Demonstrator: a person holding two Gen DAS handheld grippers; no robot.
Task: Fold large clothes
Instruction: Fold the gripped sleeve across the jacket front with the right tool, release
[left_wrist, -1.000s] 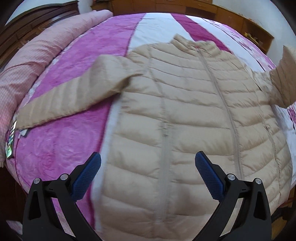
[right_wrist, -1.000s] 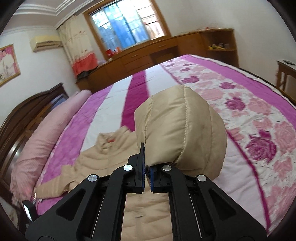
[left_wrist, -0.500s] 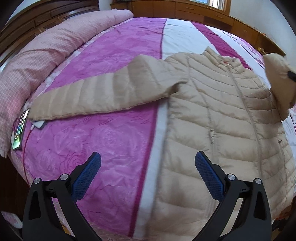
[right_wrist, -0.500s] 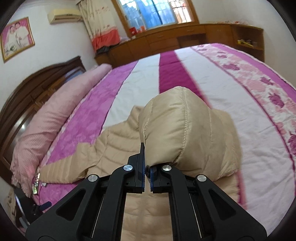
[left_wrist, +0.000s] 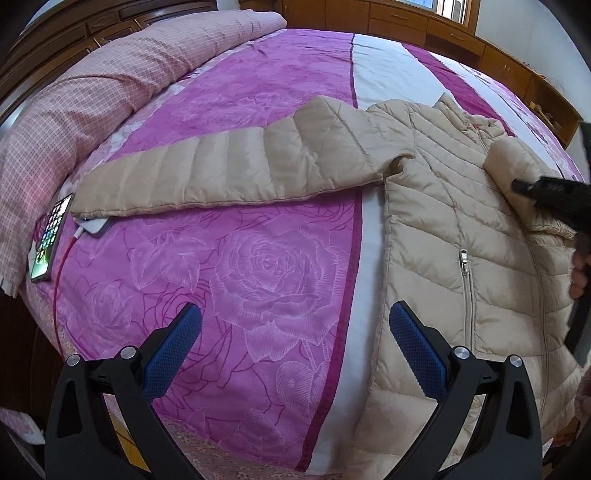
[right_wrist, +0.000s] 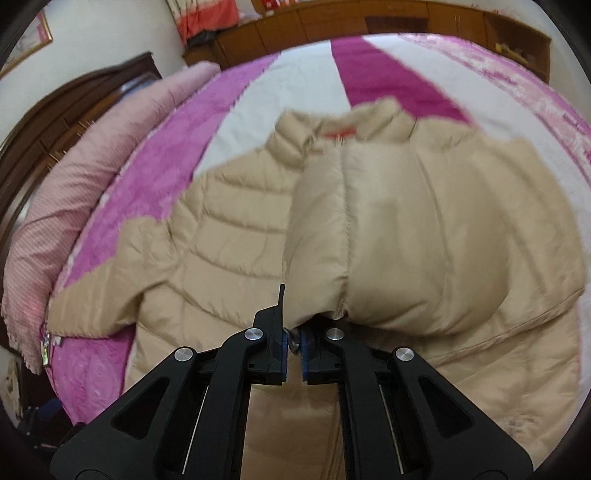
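Note:
A beige quilted down jacket (left_wrist: 454, 229) lies front up on the bed, collar away from me. Its left sleeve (left_wrist: 229, 170) stretches flat to the left over the pink bedspread. My left gripper (left_wrist: 295, 336) is open and empty, above the bedspread just left of the jacket's hem. My right gripper (right_wrist: 291, 336) is shut on the right sleeve (right_wrist: 406, 240) and holds it folded over the jacket's chest, below the collar (right_wrist: 343, 125). In the left wrist view the right gripper (left_wrist: 554, 192) shows at the right edge with that sleeve (left_wrist: 513, 166).
A lit phone (left_wrist: 50, 236) and a white charger with a cable (left_wrist: 94, 227) lie at the bed's left edge by the sleeve cuff. A pink checked quilt (left_wrist: 103, 85) runs along the headboard side. Wooden cabinets (right_wrist: 369, 22) stand beyond the bed.
My right gripper has carried the sleeve leftward and down over the jacket's chest. My left gripper has swung left, away from the jacket body, toward the outstretched left sleeve.

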